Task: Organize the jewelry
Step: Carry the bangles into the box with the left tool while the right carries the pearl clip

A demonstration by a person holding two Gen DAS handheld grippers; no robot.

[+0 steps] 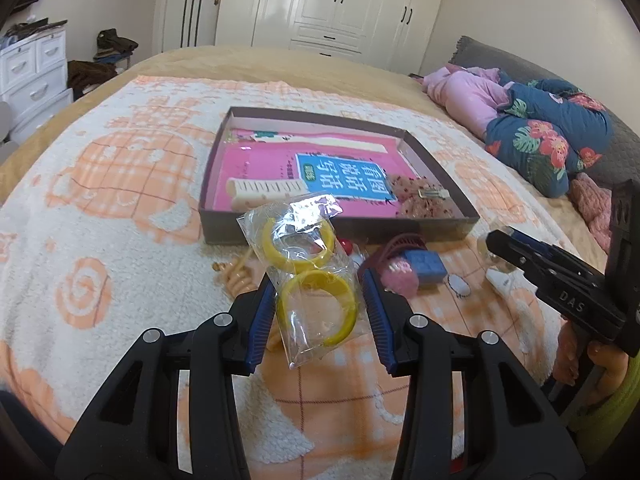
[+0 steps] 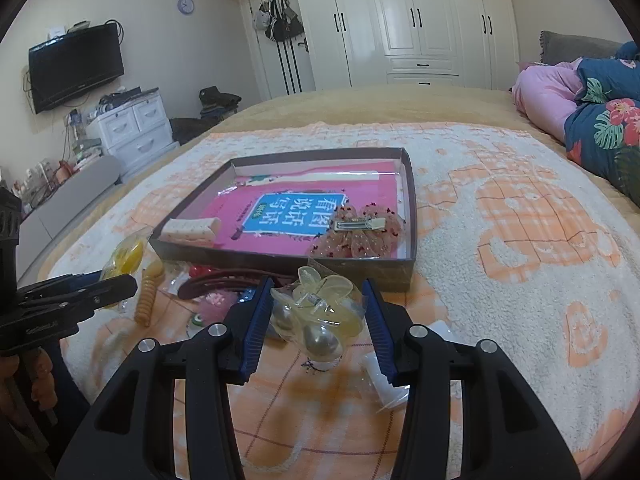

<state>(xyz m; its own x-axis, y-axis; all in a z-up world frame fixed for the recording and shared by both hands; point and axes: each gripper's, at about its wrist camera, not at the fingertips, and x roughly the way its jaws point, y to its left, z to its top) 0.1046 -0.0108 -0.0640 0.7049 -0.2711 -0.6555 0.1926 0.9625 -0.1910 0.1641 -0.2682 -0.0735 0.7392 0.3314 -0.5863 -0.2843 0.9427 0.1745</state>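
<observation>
My left gripper [image 1: 319, 284] is shut on a clear bag of two yellow bangles [image 1: 308, 276] and holds it above the blanket, in front of the box. The same bag [image 2: 126, 258] shows at the left of the right wrist view, beside the left gripper [image 2: 120, 284]. My right gripper [image 2: 317, 286] is shut on a clear packet with a pale yellow claw clip and pearly balls [image 2: 320, 312]. A shallow brown box [image 1: 340, 228] [image 2: 280, 260] lies beyond both, lined with a pink book. In it are a cream hair clip [image 2: 190, 230] and a dotted pink bow [image 2: 360, 232].
Loose pieces lie on the orange-and-white blanket before the box: an orange spiral tie [image 2: 148, 296], a dark red claw clip [image 2: 224, 280], a blue block [image 1: 428, 266], a pink piece [image 1: 400, 280]. A small clear packet [image 2: 384, 380] lies under the right finger. Bedding [image 1: 540, 128] is piled at right.
</observation>
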